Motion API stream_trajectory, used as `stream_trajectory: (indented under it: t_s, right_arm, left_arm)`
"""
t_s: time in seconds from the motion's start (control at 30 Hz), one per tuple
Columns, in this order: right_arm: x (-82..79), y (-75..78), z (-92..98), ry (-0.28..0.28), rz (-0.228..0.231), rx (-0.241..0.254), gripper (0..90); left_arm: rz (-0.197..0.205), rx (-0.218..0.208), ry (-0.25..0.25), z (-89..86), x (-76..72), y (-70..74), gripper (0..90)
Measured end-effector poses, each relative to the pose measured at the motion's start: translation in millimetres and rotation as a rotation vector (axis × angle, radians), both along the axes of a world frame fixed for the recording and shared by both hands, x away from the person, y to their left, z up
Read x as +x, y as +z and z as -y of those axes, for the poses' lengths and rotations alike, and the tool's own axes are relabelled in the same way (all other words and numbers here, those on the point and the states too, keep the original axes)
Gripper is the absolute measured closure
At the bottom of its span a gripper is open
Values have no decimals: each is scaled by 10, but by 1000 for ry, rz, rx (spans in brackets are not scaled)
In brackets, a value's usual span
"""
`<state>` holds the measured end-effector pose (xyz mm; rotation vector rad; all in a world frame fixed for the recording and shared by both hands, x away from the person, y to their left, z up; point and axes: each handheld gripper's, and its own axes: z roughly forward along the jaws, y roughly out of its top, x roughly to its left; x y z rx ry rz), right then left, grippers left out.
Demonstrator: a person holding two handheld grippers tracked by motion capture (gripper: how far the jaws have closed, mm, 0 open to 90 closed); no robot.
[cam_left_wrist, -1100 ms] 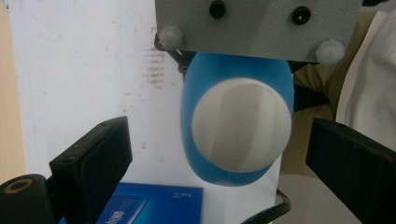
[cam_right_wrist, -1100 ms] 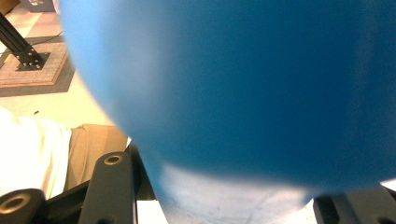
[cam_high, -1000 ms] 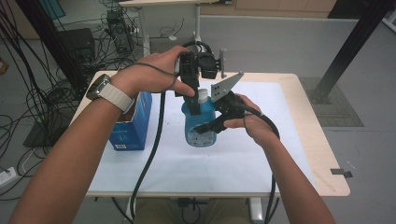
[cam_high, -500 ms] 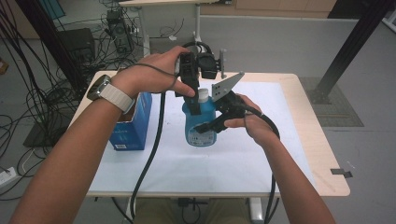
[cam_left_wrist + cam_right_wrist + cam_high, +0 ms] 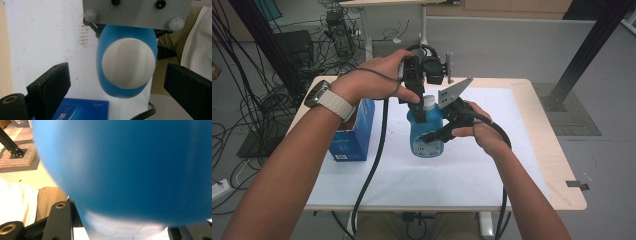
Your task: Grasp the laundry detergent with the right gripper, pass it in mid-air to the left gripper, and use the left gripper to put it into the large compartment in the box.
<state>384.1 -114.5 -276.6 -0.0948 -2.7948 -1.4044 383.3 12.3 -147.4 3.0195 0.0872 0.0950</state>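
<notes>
A blue bottle with a white cap stands upright on the white mat. My right gripper comes in from the right and is shut on the bottle's body; in the right gripper view the blue bottle sits close between the two jaws. My left gripper hangs over the bottle, pointing down. In the left gripper view its black jaws stand wide on either side of the white cap without touching it, so the left gripper is open.
A blue carton stands on the mat just left of the bottle, and its top lies below the left jaw. The wooden table edge runs along the right. Cables trail from both grippers toward the front edge.
</notes>
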Motion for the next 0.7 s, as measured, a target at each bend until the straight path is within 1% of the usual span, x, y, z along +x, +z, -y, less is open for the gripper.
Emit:
stream_trajectory:
  t_s: [0.03, 0.1, 0.23, 0.47, 0.5, 0.57, 0.63, 0.7]
  right_arm:
    - [-3, 1, 1, 1, -8, 0, 444]
    - [-5, 2, 3, 1, -9, -1, 444]
    - [0, 2, 9, 0, -5, 0, 444]
    - [-1, 5, 18, -1, -12, 3, 444]
    - [-1, 5, 19, -2, -9, 3, 444]
    - [0, 6, 22, -3, -6, 4, 444]
    - [-4, 6, 23, -6, -13, 1, 444]
    - [-1, 5, 23, -5, -8, 1, 444]
  left_arm:
    - [-1, 0, -1, 2, 1, 0, 74]
    - [-1, 0, -2, 2, 2, 1, 74]
    - [-1, 0, -2, 3, 0, -1, 74]
    - [0, 4, -4, 8, 3, -1, 74]
    - [-1, -1, 1, 11, -3, -4, 74]
    - [0, 3, -5, 10, 0, 0, 74]
    - [0, -1, 0, 11, -3, -3, 75]
    - [0, -2, -1, 13, -6, -5, 75]
